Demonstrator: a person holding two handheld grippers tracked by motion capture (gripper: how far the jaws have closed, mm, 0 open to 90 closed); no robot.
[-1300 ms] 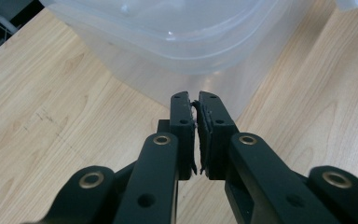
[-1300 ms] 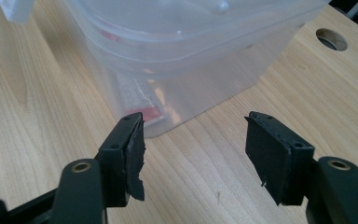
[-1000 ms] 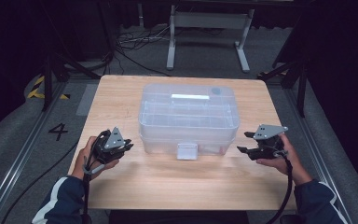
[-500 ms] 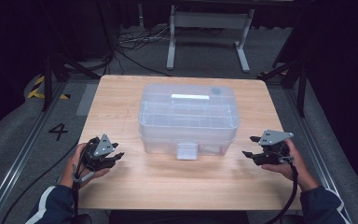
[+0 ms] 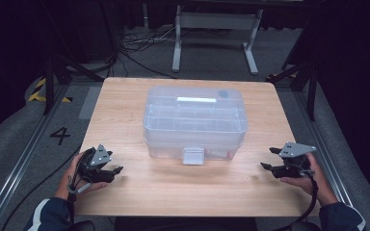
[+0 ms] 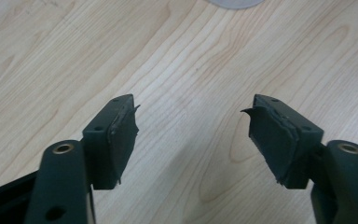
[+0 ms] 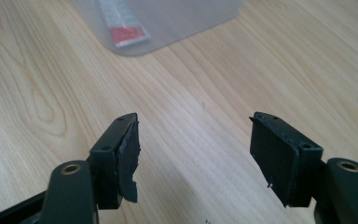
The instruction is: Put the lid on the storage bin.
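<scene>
Though box (image 5: 195,120) contents blur, left gripper (image 5: 117,170) jaws just opening, empty; right gripper (image 5: 270,159) apart, empty.

Both hands are pulling back from the clear box (image 5: 195,122) toward the near edge of the table (image 5: 125,106). The left tongs (image 5: 117,170) have dropped lower and closer to the person, and their jaws have just been opening, nothing between them. The right tongs (image 5: 268,159) slide back too, well clear of the box, jaws widening a touch, empty.
</scene>
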